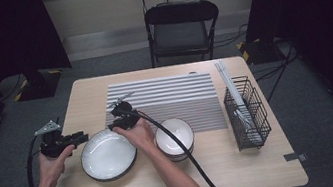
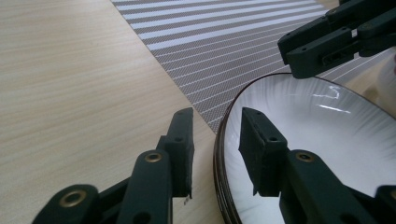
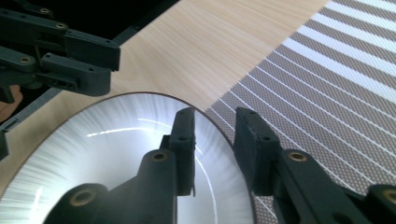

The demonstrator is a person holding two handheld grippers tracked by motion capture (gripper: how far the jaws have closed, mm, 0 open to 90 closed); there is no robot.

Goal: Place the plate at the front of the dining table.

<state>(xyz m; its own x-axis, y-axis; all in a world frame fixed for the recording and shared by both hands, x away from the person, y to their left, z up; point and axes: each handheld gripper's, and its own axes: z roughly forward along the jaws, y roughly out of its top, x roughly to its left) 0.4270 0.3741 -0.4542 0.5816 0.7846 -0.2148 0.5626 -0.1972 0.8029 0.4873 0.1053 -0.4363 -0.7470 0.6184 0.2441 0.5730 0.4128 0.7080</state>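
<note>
A white plate [image 1: 108, 156] with a dark rim lies on the wooden table [image 1: 247, 167], its far edge touching a grey striped placemat [image 1: 170, 98]. My left gripper [image 1: 82, 137] is at the plate's left rim. In the left gripper view the plate [image 2: 327, 135] has its rim between the open jaws of my left gripper [image 2: 217, 116], one jaw outside and one over the plate. My right gripper [image 1: 115, 126] is at the plate's far rim. In the right gripper view the open right gripper [image 3: 215, 114] straddles the rim of the plate [image 3: 107, 154] likewise.
A stack of white bowls [image 1: 174, 135] sits just right of the plate. A black wire rack [image 1: 246, 113] with white sticks stands at the table's right. A black folding chair [image 1: 181, 25] is behind the table. The right gripper's cable [image 1: 190, 160] trails across the front.
</note>
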